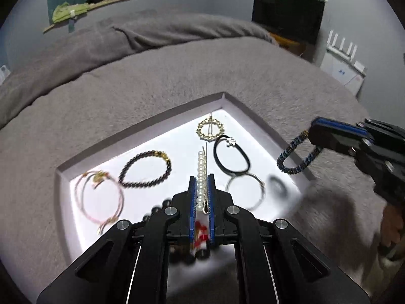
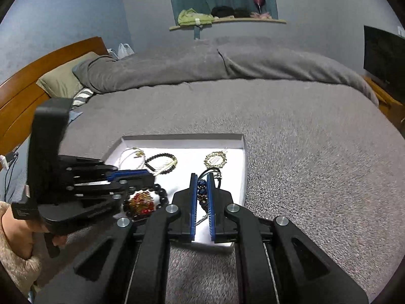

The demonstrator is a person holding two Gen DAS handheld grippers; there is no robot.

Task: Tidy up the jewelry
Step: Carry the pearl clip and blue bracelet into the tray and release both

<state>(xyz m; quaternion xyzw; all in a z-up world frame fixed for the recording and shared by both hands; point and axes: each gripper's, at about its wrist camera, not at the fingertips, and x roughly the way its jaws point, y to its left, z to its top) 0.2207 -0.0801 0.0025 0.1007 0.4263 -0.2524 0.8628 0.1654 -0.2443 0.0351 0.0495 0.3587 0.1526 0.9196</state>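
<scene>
Mid-task. Left gripper (image 1: 202,190) pinches a pearl-row hair clip (image 1: 201,177) over the shallow white tray (image 1: 141,126). Right gripper (image 2: 202,190) pinches a blue beaded bracelet (image 1: 296,157) above the tray's edge. Dark beaded bracelet (image 1: 145,168), gold ring brooch (image 1: 210,129) and others lie unsorted in the tray

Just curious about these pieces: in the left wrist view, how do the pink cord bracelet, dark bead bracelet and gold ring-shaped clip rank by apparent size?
1. pink cord bracelet, though it lies nearest the camera
2. dark bead bracelet
3. gold ring-shaped clip, farthest away
</scene>
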